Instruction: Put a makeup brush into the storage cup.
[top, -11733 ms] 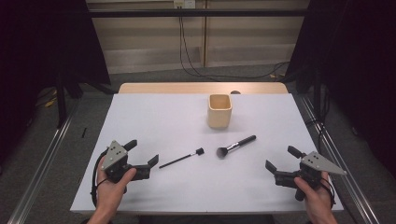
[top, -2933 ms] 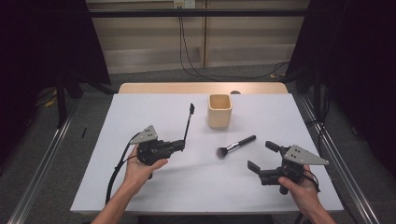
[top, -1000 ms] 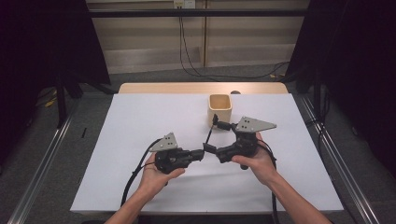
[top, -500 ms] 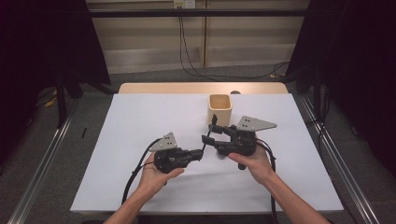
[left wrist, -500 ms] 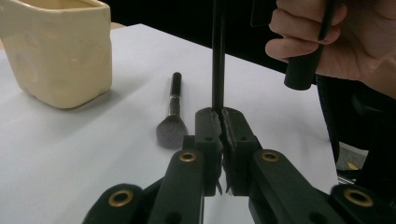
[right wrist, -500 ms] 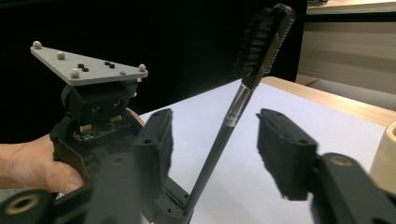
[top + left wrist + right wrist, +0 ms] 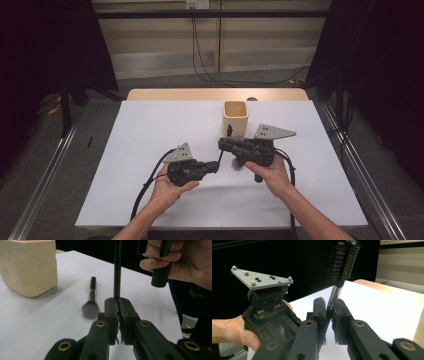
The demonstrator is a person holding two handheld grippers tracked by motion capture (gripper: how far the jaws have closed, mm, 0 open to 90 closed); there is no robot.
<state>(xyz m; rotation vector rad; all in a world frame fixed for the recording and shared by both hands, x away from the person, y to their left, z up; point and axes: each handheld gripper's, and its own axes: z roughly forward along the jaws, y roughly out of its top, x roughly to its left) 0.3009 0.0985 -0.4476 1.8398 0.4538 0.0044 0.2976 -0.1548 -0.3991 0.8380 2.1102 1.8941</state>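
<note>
A thin black brush with a comb head [image 7: 342,262] stands nearly upright between both grippers. My left gripper [image 7: 117,301] is shut on the lower end of its handle [image 7: 117,270]. My right gripper [image 7: 329,306] has just been closing and is now shut on the stem below the comb head. In the high view the left gripper [image 7: 215,167] and the right gripper [image 7: 223,145] meet at the middle of the table, with the thin brush [image 7: 229,132] rising between them. A black powder brush [image 7: 91,302] lies flat on the table just beyond my left jaws.
A cream square cup [image 7: 235,117] stands upright just behind the grippers, also seen as the cream cup [image 7: 27,265] at the left of the left gripper view. The white table sheet [image 7: 125,150] spreads to both sides. Cables trail from the grippers toward the front edge.
The right gripper's jaws have closed on the thin brush stem within the last second. Both hands have stayed where they were. Earlier, the left gripper lifted the brush and the right hand came in from the right.
</note>
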